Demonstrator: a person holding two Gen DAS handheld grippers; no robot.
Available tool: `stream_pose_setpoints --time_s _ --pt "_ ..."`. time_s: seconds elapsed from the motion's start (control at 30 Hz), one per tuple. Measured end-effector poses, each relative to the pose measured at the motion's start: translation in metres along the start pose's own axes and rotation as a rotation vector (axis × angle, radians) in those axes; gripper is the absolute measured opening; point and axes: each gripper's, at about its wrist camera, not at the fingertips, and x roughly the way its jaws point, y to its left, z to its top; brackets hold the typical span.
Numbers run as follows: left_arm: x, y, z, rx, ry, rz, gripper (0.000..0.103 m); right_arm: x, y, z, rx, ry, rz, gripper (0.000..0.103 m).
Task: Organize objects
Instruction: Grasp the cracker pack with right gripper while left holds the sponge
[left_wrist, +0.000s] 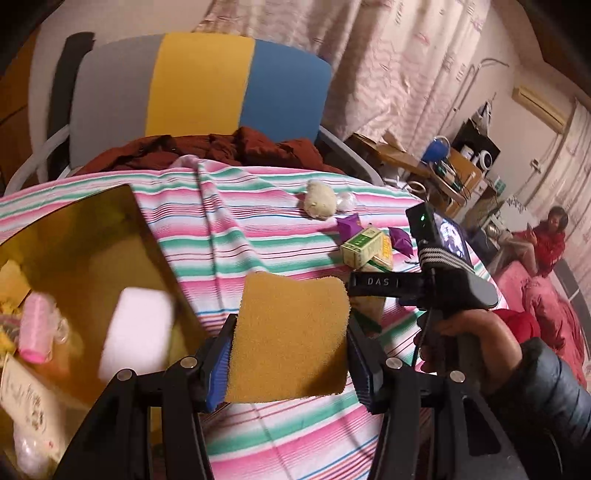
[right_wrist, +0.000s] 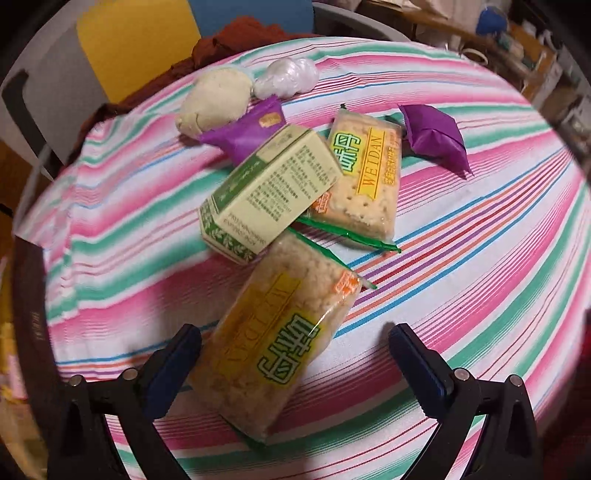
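Observation:
My left gripper (left_wrist: 291, 325) is shut on a yellow-brown sponge (left_wrist: 291, 332), held just right of an open gold box (left_wrist: 110, 229). The box holds a white sponge block (left_wrist: 138, 332), a pink roller (left_wrist: 35, 325) and small packets. My right gripper (right_wrist: 295, 332) is open over the striped cloth, with a cracker packet (right_wrist: 280, 350) lying between its fingers, close to the left finger (right_wrist: 173, 365). Beyond it lie a green-and-cream carton (right_wrist: 266, 192), a second cracker packet (right_wrist: 365, 173), two purple sachets (right_wrist: 436, 136), a beige pouch (right_wrist: 214, 99) and a white crinkled bag (right_wrist: 288, 79).
The striped cloth (right_wrist: 480, 258) covers a round table. A grey, yellow and blue chair (left_wrist: 199, 81) with a dark red garment (left_wrist: 221, 147) stands behind it. A hand in a dark sleeve (left_wrist: 480, 332) holds the right gripper's body (left_wrist: 443, 266). A person in red sits far right.

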Motion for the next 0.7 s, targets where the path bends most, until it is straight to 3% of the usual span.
stream_pose_setpoints --time_s 0.07,0.23,0.3,0.4,0.57,0.7 --pt "-0.006 0.007 -0.003 -0.019 -0.008 0.008 0.055 0.002 0.007 -0.003 -0.034 -0.007 -0.047 0.103" --pt "-0.018 0.020 -0.009 -0.057 -0.026 0.013 0.055 0.002 0.006 -0.002 -0.016 0.020 -0.064 0.103" --pt "-0.021 0.023 -0.011 -0.064 -0.032 0.012 0.055 -0.001 0.006 -0.004 -0.027 0.021 -0.058 0.096" --pt "-0.026 0.027 -0.013 -0.077 -0.040 0.008 0.055 -0.014 0.005 -0.010 -0.054 -0.006 -0.053 0.051" --pt "-0.031 0.029 -0.016 -0.082 -0.051 0.006 0.055 -0.023 -0.012 -0.025 -0.001 -0.016 -0.002 0.048" --pt "-0.034 0.033 -0.021 -0.081 -0.049 0.016 0.055 -0.037 -0.021 -0.042 0.020 -0.014 0.134 0.048"
